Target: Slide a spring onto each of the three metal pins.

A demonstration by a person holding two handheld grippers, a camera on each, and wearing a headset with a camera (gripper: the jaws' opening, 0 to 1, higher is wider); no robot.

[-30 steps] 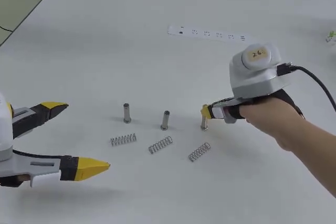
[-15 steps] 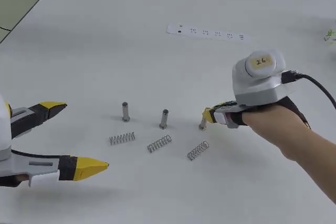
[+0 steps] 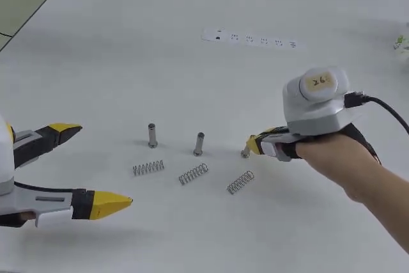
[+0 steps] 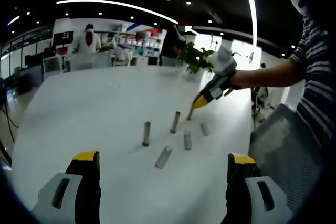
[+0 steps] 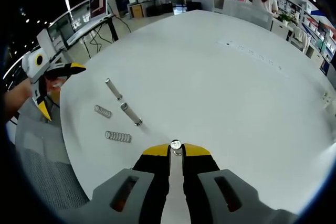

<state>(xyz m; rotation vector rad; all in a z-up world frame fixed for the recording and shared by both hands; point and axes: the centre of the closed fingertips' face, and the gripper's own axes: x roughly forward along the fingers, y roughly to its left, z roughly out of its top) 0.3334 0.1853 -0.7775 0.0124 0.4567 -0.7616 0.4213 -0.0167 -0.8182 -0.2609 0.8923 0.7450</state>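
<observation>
Against a second ago, the right gripper (image 3: 250,147) sits a little lower over the table (image 3: 115,55). Its yellow tips are drawn almost together at the top of the rightmost pin (image 3: 245,152), right of centre frame. The left pin (image 3: 152,135) and middle pin (image 3: 199,144) stand upright where they were. The three springs (image 3: 193,174) lie flat just below the row, none on a pin. The left gripper (image 3: 105,165), lower left, has not shifted; its jaws are spread wide and hold nothing.

The right gripper view shows what the head view hides: the pin's round head (image 5: 175,144) pinched between the tips. The left gripper view shows the right gripper (image 4: 199,100) meeting the farthest pin's top.
</observation>
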